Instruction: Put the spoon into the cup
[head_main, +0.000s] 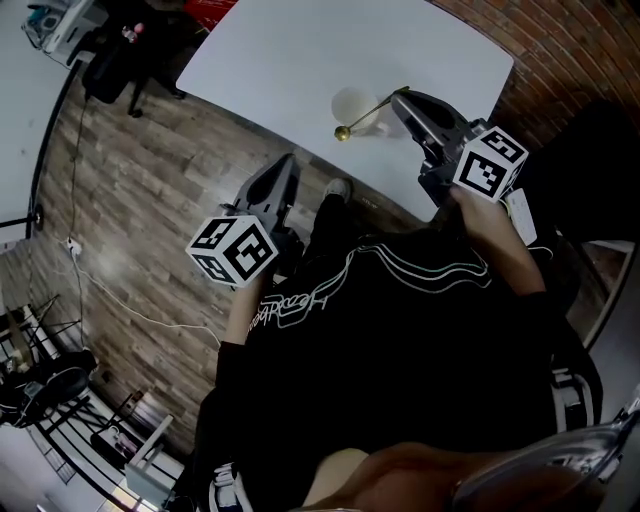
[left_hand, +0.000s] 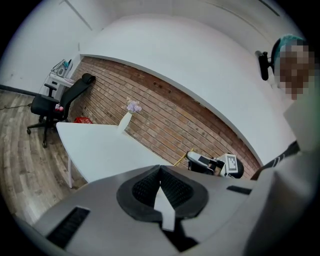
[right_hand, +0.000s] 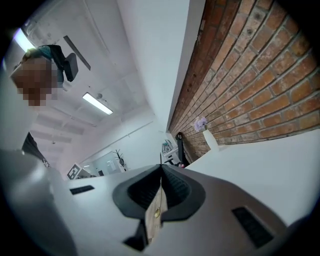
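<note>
White desk carries the cup. Our right gripper has its fingers clamped on the thin gold spoon, just beside the cup. We judge it light, stiff and slippery, so the handle grip suits. Left gripper fingers are together, empty.

Office-like workroom. A white table stands against an exposed brick wall on wood-plank flooring. A black swivel chair sits at its far end, under a ceiling strip light (a vase of flowers stands on the table).
</note>
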